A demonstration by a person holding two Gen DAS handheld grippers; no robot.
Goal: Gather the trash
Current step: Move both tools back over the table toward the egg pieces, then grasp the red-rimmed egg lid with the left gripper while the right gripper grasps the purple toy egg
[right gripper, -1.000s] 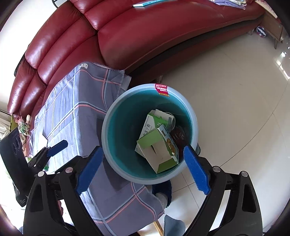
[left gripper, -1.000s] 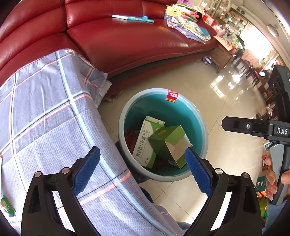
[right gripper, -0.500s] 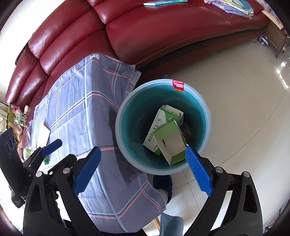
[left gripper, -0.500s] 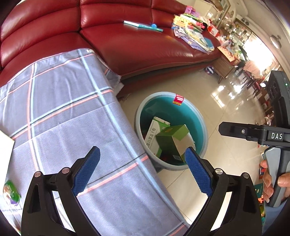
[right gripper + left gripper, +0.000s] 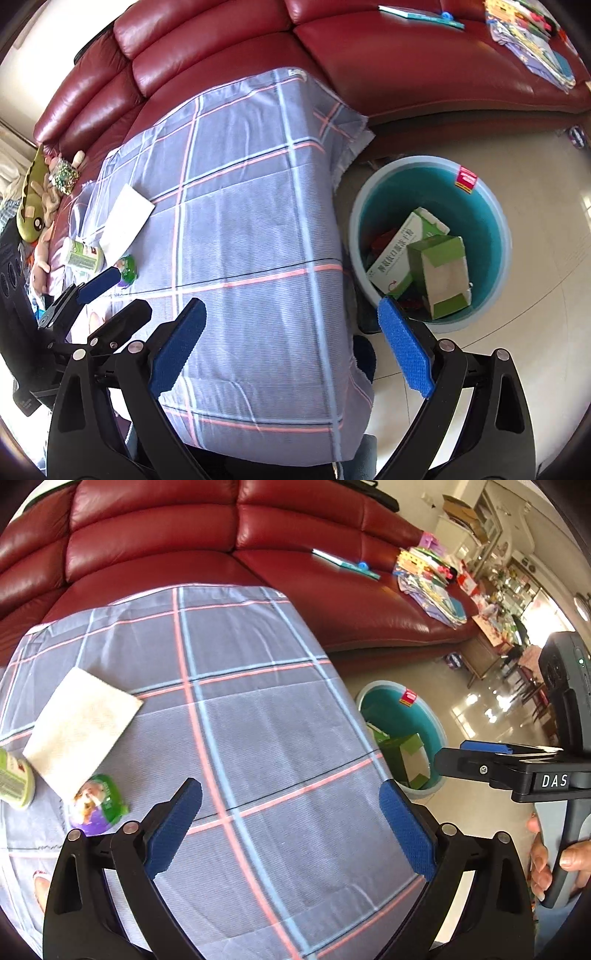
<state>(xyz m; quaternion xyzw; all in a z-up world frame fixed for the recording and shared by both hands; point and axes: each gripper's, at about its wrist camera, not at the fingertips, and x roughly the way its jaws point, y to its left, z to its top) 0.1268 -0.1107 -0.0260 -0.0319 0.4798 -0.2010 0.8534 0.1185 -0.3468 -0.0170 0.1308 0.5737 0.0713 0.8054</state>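
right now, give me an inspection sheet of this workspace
surface: plaid cloth draped over the table, beside a red sofa.
job's things: teal bin on the floor holds two green-and-white boxes; white napkin, small green wrapper and a green-labelled tub lie on the cloth.
clutter: papers and books on the sofa; plush toy.
grippers: left tool open, empty; right tool open, empty.
cables: nothing seen.
surroundings: glossy tiled floor, furniture beyond.
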